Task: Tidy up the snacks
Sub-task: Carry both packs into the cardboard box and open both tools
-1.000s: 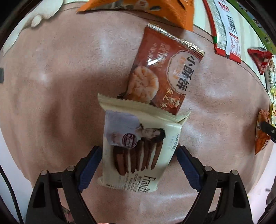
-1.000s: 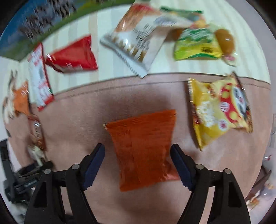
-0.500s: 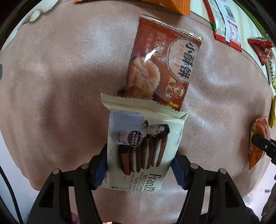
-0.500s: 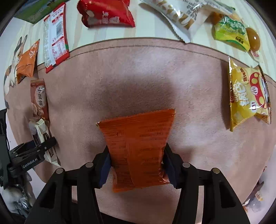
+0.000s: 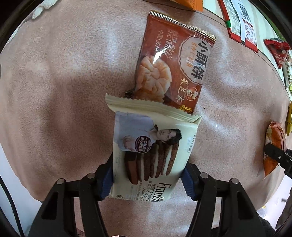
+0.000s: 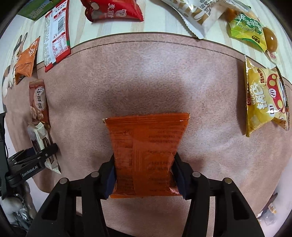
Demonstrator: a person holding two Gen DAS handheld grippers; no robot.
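My left gripper (image 5: 147, 175) is shut on a cream Franzzi cookie pack (image 5: 151, 147), its blue pads pressing both long sides; the pack's far end overlaps a brown pastry pack (image 5: 173, 63) on the pink mat (image 5: 63, 82). My right gripper (image 6: 145, 175) is shut on an orange snack pack (image 6: 146, 145) over the mat (image 6: 146, 73). The left gripper (image 6: 36, 156) with the cookie pack (image 6: 39, 138) shows at the left of the right wrist view. The orange pack (image 5: 274, 147) shows at the right edge of the left wrist view.
A yellow Guoba pack (image 6: 264, 98) lies on the mat at right. Beyond the mat's far edge lie a red pack (image 6: 113, 11), a red-white pack (image 6: 56, 36), an orange triangular pack (image 6: 26, 58), a white pack (image 6: 197, 14) and a green-yellow pack (image 6: 250, 31).
Both grippers closed from open onto their packs: left on the cookie pack, right on the orange pack. Both views pulled in closer over the mat.
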